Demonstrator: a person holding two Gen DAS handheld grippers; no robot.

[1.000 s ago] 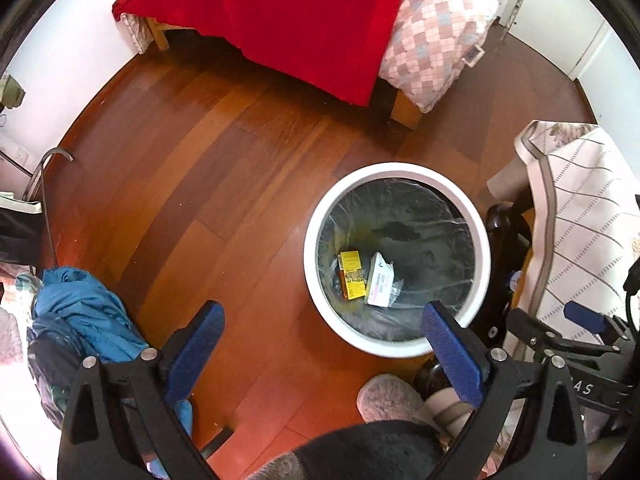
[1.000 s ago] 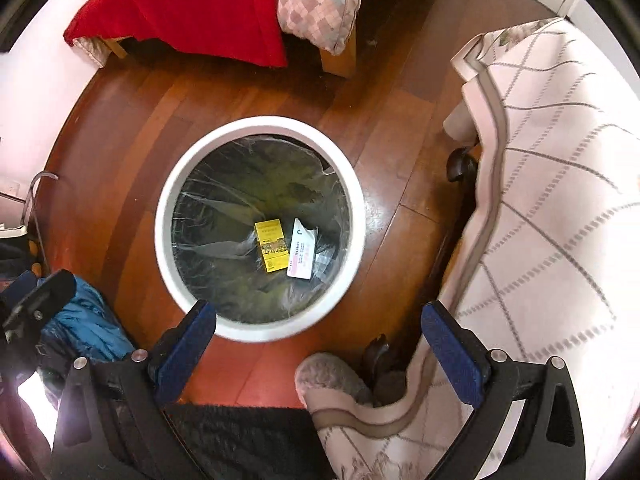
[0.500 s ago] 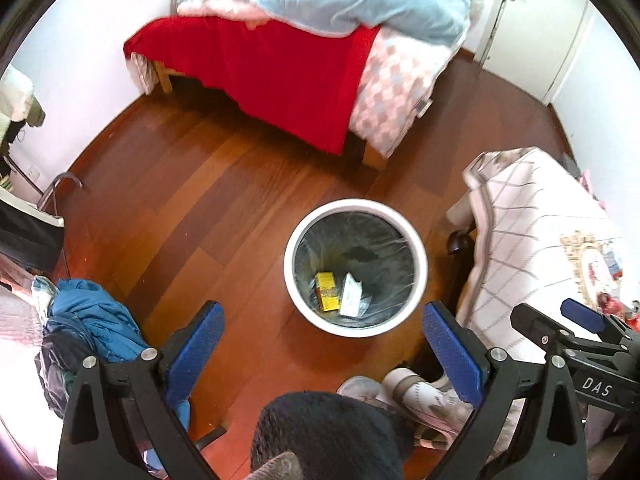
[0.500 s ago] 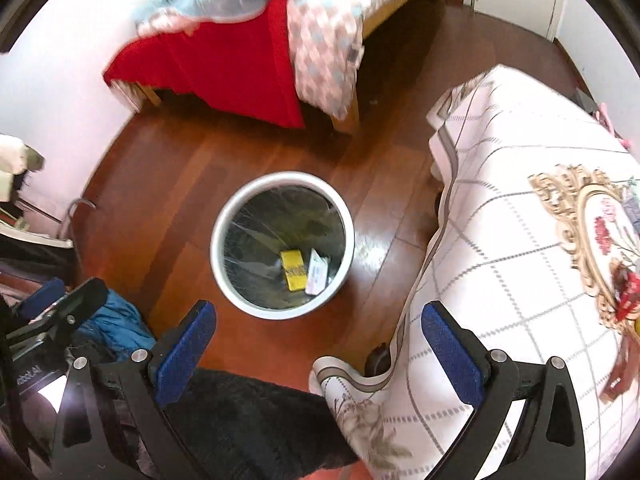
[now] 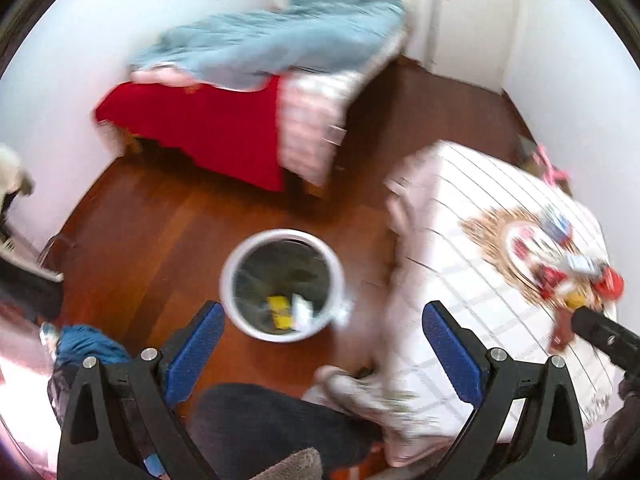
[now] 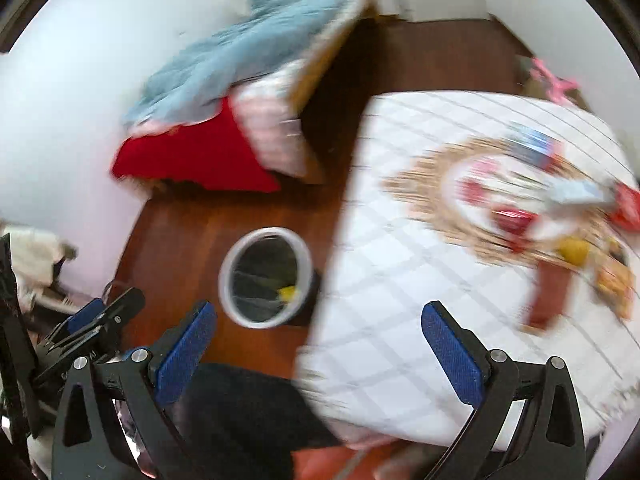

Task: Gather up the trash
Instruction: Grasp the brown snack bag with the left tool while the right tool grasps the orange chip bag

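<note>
A white round trash bin [image 5: 236, 264] with a clear liner stands on the wooden floor; a yellow box [image 5: 279, 311] and a white packet [image 5: 301, 312] lie in it. The bin also shows in the right wrist view [image 6: 228, 268]. My left gripper [image 5: 323, 344] is open and empty, high above the floor beside the bin. My right gripper [image 6: 320, 340] is open and empty, over the edge of a table with a white quilted cloth [image 6: 392, 300]. Blurred red, yellow and blue trash items [image 6: 560, 216] lie on the cloth; they also show in the left wrist view [image 5: 560, 264].
A bed [image 5: 224, 128] with red, checked and blue covers stands at the back wall. Blue clothes [image 5: 88, 348] lie at the left. The person's dark leg [image 5: 272, 424] and slipper [image 5: 352, 388] are below. A door [image 5: 464, 12] is at the back right.
Both grippers have risen well above the bin and swung right toward the table; the bin looks smaller and the cloth with the trash items has come into view. Both stay open.
</note>
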